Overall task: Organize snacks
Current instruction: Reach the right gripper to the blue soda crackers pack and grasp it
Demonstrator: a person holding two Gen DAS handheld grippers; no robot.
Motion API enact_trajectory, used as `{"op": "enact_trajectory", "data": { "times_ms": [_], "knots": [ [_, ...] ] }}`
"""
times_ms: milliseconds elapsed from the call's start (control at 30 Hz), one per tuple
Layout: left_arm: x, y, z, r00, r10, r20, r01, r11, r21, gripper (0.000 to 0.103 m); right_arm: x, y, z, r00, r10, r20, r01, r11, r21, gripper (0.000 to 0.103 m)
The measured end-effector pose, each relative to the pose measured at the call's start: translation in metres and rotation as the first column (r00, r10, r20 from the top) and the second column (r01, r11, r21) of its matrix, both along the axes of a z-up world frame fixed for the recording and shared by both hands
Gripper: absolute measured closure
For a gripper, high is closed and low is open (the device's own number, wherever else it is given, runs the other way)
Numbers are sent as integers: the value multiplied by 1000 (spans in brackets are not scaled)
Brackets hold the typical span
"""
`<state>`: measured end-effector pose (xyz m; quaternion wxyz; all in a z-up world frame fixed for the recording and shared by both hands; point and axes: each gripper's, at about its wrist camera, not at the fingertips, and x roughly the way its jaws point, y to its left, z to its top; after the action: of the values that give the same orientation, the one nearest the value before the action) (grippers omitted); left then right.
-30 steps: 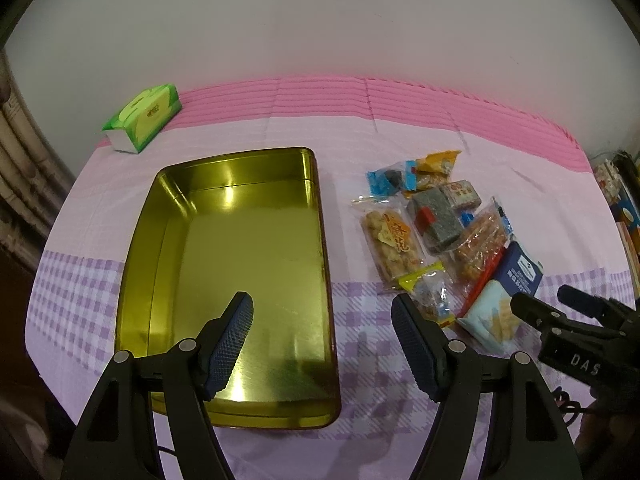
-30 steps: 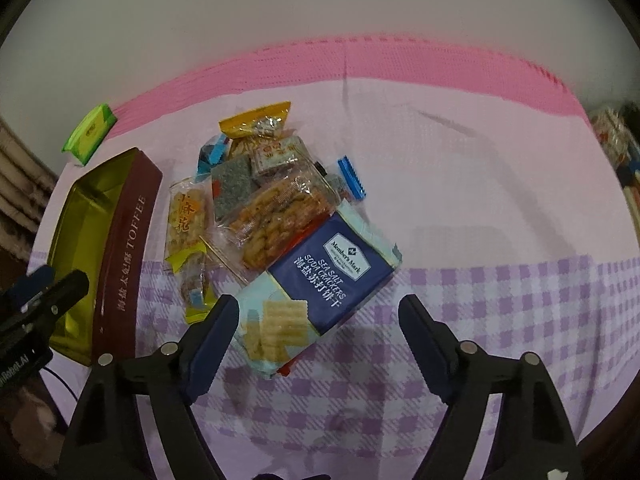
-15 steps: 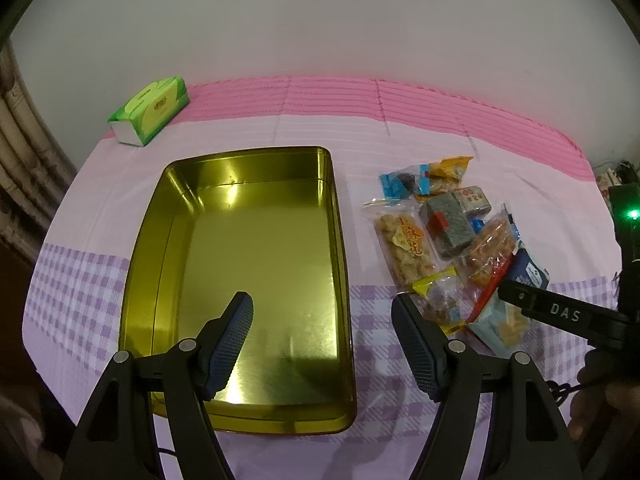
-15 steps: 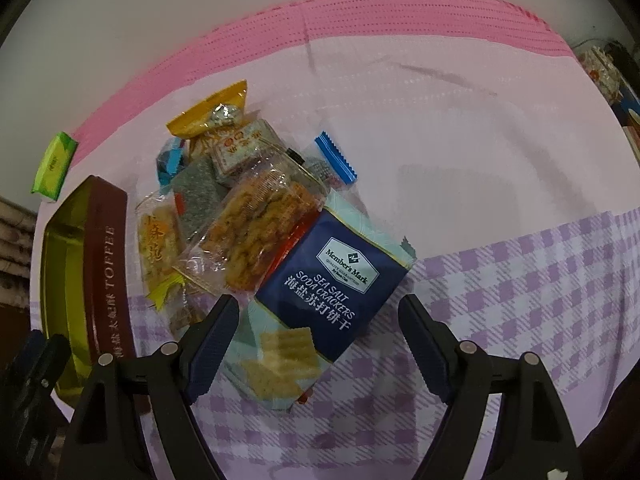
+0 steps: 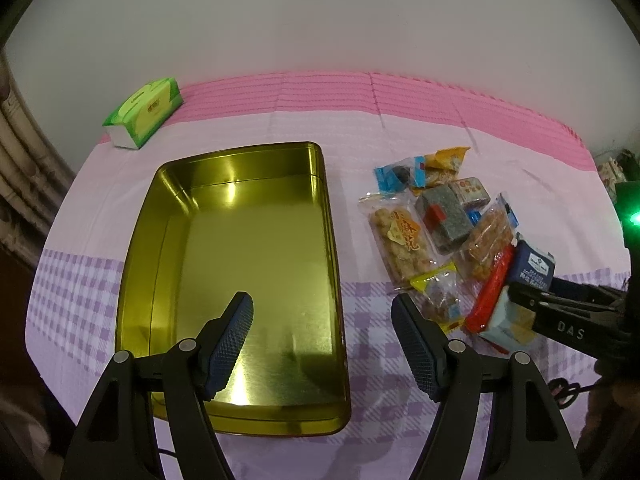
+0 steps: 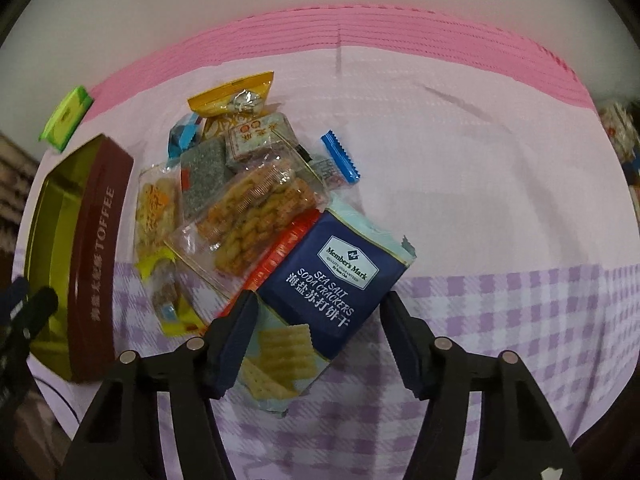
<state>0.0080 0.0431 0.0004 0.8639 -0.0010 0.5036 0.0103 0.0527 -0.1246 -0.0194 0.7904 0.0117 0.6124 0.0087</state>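
An empty gold toffee tin (image 5: 248, 264) lies on the pink cloth; its brown side (image 6: 96, 264) shows in the right wrist view. My left gripper (image 5: 322, 344) is open above the tin's near right edge. A heap of snack packets lies right of the tin: a blue soda cracker pack (image 6: 332, 280), a clear twist-snack bag (image 6: 256, 216), a grey bar (image 5: 444, 216), a fried-dough bag (image 5: 400, 240). My right gripper (image 6: 316, 340) is open, its jaws on either side of the cracker pack's near end; it also shows in the left wrist view (image 5: 560, 316).
A green tissue pack (image 5: 144, 112) lies at the far left of the table. A wall runs behind the pink striped cloth edge (image 5: 400, 92). Clutter (image 6: 624, 136) stands beyond the table's right edge.
My right gripper has moved in and down onto the heap, its jaws now straddling the cracker pack. The left gripper has shifted slightly right over the tin. Both stay open.
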Motion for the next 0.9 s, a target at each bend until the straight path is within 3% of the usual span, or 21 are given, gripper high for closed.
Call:
{"op": "enact_trajectory", "data": {
  "times_ms": [300,467,533,900],
  "knots": [
    [2,-13,0,1000,-29,-4,29,999,24,31,0,-1,-1,994,105,2,-104,987,-118,43],
    [3,-21,0,999,-50,-6,50,998,32,31,-1,-26,-6,992,121,-19,-123,981,-153,43],
    [4,-25,0,998,-60,-9,61,998,34,31,-6,-32,-12,993,109,-34,-113,979,-167,42],
    [10,-45,-8,995,-101,-25,102,994,38,31,3,-59,-24,997,-78,-28,77,996,-41,35]
  ]
}}
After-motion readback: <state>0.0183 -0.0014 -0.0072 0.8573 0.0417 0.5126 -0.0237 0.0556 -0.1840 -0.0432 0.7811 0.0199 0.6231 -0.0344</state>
